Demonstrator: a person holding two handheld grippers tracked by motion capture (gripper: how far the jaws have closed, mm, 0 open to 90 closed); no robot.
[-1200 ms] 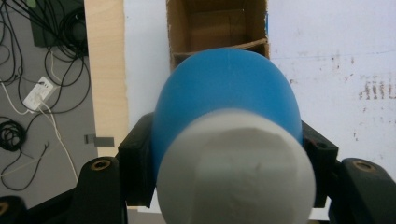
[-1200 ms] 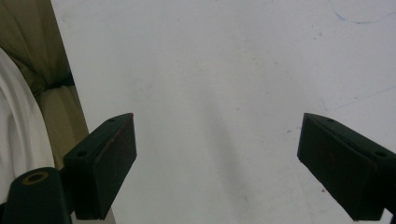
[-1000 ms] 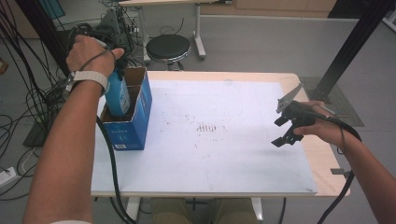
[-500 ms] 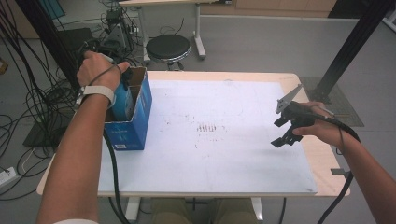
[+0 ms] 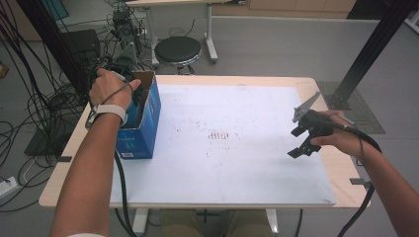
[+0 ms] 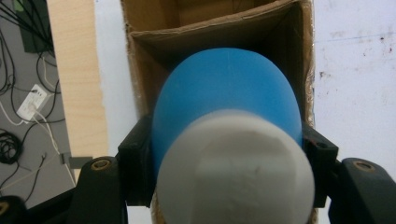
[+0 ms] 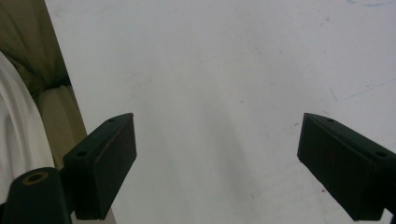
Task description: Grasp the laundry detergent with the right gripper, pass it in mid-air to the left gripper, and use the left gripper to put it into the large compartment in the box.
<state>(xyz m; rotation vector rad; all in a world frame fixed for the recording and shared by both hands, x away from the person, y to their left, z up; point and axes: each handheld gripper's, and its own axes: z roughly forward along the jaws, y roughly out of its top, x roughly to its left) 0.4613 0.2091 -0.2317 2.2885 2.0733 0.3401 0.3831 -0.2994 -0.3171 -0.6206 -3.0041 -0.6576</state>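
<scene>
Since a second ago our left gripper [image 6: 224,158] has sunk, clamped on the blue bottle [image 6: 226,98], into the box [image 5: 143,123] at nine o'clock; we should lower straight, clear of the walls; right gripper [image 7: 217,163] gapes, idle.

The left forearm rises from the bottom left of the high view toward the upper left, a white band around its wrist, and the left hand [image 5: 109,88] curls over the left gripper [image 5: 129,94] with the knuckles up and the tool pointing downward. In the left gripper view its two black jaws stand at the lower left and lower right of the frame, clamped on something round between them. The right forearm enters from the lower right corner of the high view; the right hand [image 5: 341,139] holds the right gripper [image 5: 302,141] at mid right, tilted down and leftward. In the right gripper view its jaws stand wide apart with nothing between them.
</scene>
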